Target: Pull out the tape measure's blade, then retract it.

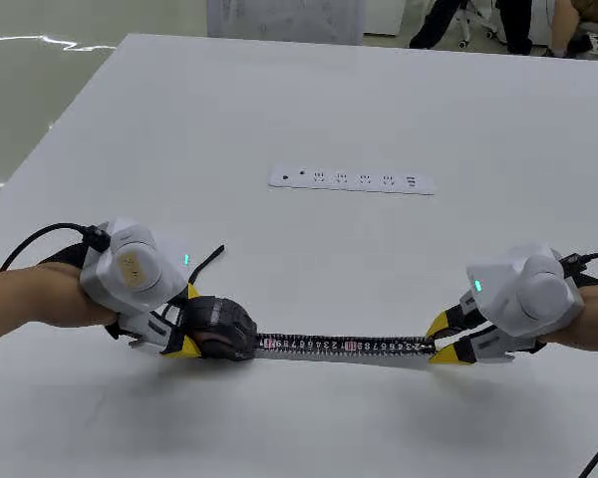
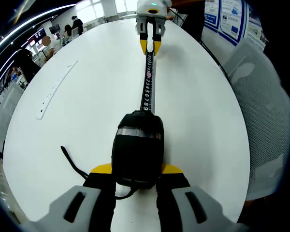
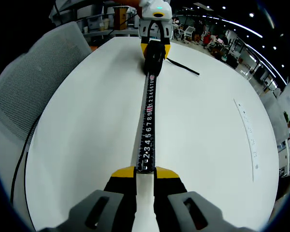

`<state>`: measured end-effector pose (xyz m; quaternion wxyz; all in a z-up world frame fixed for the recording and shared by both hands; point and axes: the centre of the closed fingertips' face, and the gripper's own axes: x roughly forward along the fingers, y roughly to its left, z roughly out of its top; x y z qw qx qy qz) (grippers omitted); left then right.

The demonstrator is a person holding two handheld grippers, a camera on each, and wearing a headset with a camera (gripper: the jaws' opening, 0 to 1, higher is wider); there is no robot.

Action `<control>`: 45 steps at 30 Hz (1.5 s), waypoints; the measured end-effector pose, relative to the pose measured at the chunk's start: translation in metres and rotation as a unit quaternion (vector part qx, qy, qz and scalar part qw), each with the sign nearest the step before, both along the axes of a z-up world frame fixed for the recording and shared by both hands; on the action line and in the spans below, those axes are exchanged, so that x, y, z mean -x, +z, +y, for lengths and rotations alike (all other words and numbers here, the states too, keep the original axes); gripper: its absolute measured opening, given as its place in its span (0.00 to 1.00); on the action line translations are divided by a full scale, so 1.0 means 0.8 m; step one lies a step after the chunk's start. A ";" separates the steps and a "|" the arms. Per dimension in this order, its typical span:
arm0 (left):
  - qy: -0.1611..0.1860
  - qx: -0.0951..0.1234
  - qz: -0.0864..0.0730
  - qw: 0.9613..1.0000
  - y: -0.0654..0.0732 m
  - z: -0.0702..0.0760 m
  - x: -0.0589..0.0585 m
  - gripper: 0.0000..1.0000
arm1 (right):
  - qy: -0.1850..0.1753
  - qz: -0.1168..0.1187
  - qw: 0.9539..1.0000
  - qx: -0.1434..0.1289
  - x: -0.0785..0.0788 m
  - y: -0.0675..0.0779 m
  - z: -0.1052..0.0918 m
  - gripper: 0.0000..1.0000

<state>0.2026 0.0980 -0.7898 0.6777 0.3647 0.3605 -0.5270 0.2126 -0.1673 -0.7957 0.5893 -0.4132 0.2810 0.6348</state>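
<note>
Both clamped: left hand-held gripper on the tape measure, right hand-held gripper on its blade, printed 2 to 9.

You hold two grippers: one left gripper and one right gripper. Each has two yellow-tipped jaws, so you have four tips in all. You have one tape measure, with one blade and one black strap. There is one white power strip and one table. Each gripper carries one green light, two in all. You have one mesh chair beside the table.
</note>
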 end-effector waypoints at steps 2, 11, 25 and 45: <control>0.000 0.000 0.000 1.000 0.000 0.000 0.000 0.27 | -0.001 0.000 1.000 0.000 0.000 0.000 0.000 0.11; 0.000 -0.001 0.000 1.000 0.001 -0.002 0.001 0.27 | -0.002 -0.001 1.000 0.001 0.000 -0.001 -0.002 0.11; 0.000 -0.001 0.000 1.000 0.000 -0.001 0.000 0.27 | -0.004 -0.001 1.000 0.006 0.000 -0.002 -0.011 0.11; -0.001 -0.004 0.000 1.000 0.000 -0.001 0.000 0.27 | -0.007 0.001 1.000 0.010 0.002 -0.004 -0.017 0.11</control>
